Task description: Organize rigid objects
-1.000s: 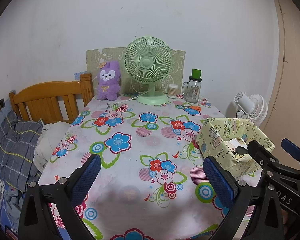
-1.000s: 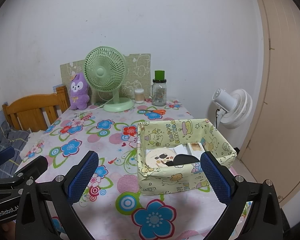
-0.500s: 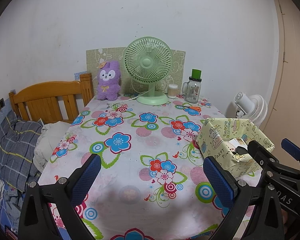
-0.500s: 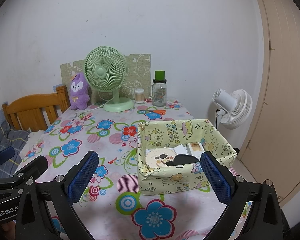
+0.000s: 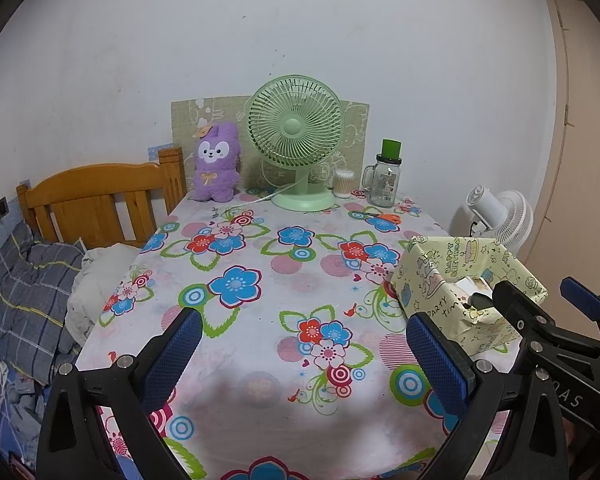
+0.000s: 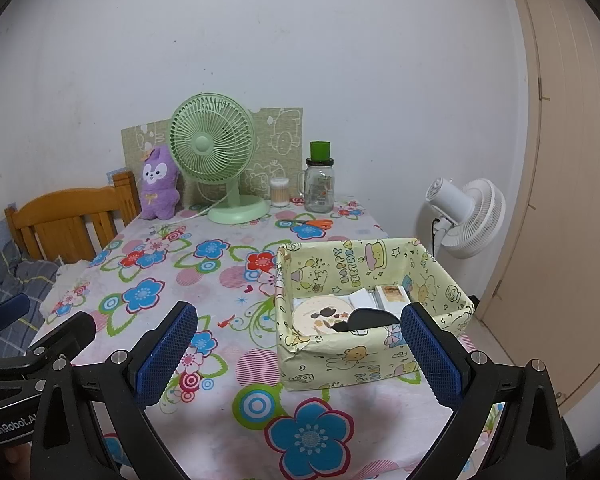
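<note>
With both left tongs (image 5: 300, 356) and right tongs (image 6: 298, 350) spread wide and empty above the surface (image 6: 228, 276), the yellow box (image 6: 364, 364) sits at its right edge, items inside.

centre tablecloth (image 5: 260, 320) bare | box (image 6: 364, 320) blocks right | fan (image 5: 296, 140), jar (image 5: 384, 180) rear

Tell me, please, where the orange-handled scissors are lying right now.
The scissors lie flat on the tablecloth at the far right, just in front of the glass jar and beyond the yellow box.
</note>
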The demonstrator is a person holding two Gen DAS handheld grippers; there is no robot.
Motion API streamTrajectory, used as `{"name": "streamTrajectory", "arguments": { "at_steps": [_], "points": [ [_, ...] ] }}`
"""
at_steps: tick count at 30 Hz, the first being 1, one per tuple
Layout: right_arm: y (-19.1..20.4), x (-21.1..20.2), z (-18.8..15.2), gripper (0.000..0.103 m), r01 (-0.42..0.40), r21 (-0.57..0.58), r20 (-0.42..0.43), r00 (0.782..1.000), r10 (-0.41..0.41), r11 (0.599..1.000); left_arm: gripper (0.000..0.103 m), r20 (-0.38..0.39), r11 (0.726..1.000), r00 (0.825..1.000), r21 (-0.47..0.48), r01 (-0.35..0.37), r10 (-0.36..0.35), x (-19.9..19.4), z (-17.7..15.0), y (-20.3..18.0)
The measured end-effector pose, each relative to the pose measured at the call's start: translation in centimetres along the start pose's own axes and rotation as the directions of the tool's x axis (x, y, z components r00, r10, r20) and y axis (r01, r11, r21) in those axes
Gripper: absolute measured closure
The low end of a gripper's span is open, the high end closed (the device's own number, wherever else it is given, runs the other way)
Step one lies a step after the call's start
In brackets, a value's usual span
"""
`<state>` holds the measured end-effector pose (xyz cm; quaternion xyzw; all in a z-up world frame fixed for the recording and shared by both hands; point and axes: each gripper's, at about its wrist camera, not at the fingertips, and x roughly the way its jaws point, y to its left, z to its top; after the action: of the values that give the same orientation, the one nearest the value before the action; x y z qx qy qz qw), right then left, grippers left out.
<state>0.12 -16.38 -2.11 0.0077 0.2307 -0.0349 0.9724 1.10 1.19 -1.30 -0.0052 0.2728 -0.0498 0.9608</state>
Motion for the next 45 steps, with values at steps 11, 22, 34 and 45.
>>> {"name": "streamTrajectory", "arguments": {
  "at_steps": [11,22,34,45],
  "points": [
    [0.0,0.08,-0.06,0.0,-0.001,-0.001,-0.001,1.0,0.001,1.0,0.0,-0.001,1.0,1.0,-0.002,0.001,-0.001,-0.03,-0.02,0.03],
    [-0.02,0.11,-0.03,0.0,-0.002,-0.001,-0.003,1.0,0.002,1.0,0.0,-0.001,1.0,1.0,-0.003,0.001,-0.001,-0.01,-0.01,0.05],
    [-0.04,0.27,-0.07,0.0,0.003,0.0,-0.004,1.0,-0.003,1.0,0.0,-0.002,1.0,1.0,-0.002,-0.001,0.001,0.09,-0.14,0.01],
    [0.05,0.68,-0.12,0.0,0.009,0.002,-0.014,1.0,-0.009,1.0,0.0,-0.008,1.0,1.0,-0.004,0.0,0.0,0.4,-0.28,-0.04]
  ]
}}
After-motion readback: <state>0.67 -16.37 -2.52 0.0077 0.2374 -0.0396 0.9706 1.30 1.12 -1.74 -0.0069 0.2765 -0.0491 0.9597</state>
